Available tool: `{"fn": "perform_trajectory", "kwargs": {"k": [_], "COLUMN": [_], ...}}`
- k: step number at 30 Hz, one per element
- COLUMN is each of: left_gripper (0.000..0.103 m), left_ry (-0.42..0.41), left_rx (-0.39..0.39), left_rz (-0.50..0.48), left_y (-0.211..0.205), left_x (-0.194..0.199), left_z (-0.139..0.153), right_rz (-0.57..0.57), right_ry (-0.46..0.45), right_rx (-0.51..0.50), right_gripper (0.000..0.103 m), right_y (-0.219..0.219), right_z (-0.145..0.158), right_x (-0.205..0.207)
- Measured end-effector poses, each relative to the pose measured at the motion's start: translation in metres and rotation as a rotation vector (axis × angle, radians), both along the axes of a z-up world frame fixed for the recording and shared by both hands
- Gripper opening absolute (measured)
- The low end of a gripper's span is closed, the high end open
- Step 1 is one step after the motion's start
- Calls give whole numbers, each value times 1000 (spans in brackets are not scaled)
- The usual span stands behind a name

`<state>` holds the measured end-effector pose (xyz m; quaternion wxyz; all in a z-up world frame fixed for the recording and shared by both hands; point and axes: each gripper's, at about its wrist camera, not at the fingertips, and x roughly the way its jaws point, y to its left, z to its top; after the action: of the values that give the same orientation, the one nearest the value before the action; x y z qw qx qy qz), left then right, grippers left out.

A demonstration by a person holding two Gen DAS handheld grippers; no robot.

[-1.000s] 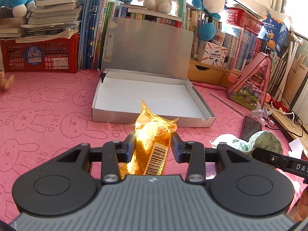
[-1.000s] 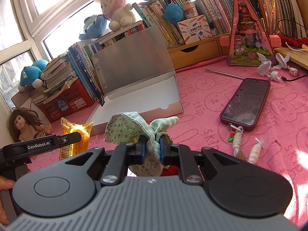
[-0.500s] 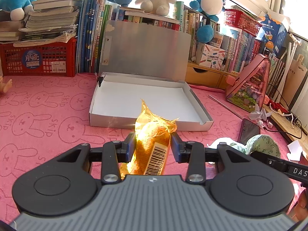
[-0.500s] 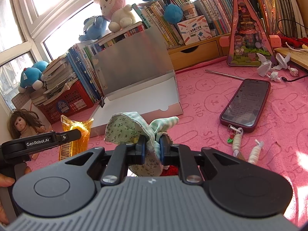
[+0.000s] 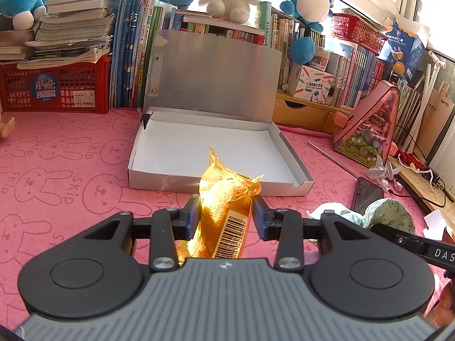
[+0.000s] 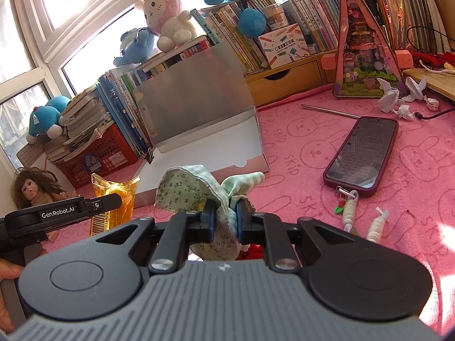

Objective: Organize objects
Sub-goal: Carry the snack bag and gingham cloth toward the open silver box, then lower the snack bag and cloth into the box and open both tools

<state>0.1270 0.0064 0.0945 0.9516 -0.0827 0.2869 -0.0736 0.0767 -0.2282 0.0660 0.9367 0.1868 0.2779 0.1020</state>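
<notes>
My left gripper (image 5: 226, 209) is shut on an orange snack packet (image 5: 224, 199) with a barcode, held upright just in front of the open silver box (image 5: 216, 183). The box's lid stands up against the books and its white floor is bare. My right gripper (image 6: 223, 211) is shut on a green floral cloth pouch (image 6: 187, 190), held above the pink mat. In the right wrist view the snack packet (image 6: 113, 196) and the left gripper's finger show at the left. The pouch (image 5: 389, 213) also shows at the right of the left wrist view.
A phone in a dark red case (image 6: 362, 153) lies on the pink bunny mat (image 5: 57, 176), with small charms (image 6: 349, 209) beside it. A red crate (image 5: 57, 88), rows of books, plush toys, a doll (image 6: 28, 190), a triangular toy case (image 6: 366, 54) and a metal rod (image 6: 330, 110) ring the mat.
The left gripper with the snack packet has drifted slightly away from the box and up. The right gripper has stayed put.
</notes>
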Motion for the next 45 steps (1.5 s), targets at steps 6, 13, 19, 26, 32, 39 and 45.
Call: {"fn": "perform_trajectory", "kwargs": {"k": [6, 13, 19, 26, 32, 39, 45], "left_gripper": [45, 44, 44, 43, 42, 42, 42], "left_ry": [0, 1, 1, -5, -8, -7, -8], "left_rx": [0, -6, -9, -10, -7, -15, -37], "left_rz": [0, 2, 2, -2, -9, -9, 10], "left_y": [0, 0, 1, 2, 1, 1, 4], "left_x": [1, 3, 5, 7, 8, 24, 58], "left_z": [0, 0, 0, 3, 5, 14, 28], "right_rz": [-1, -10, -15, -29, -30, -15, -9], "right_ry": [0, -8, -10, -24, -32, -50, -63], "right_rx": [1, 4, 7, 8, 14, 4, -16], "right_gripper": [18, 18, 18, 18, 18, 18, 18], "right_y": [0, -1, -2, -6, -7, -5, -2], "right_z": [-1, 0, 2, 8, 12, 27, 40], "right_x": [-1, -1, 1, 5, 11, 37, 75]}}
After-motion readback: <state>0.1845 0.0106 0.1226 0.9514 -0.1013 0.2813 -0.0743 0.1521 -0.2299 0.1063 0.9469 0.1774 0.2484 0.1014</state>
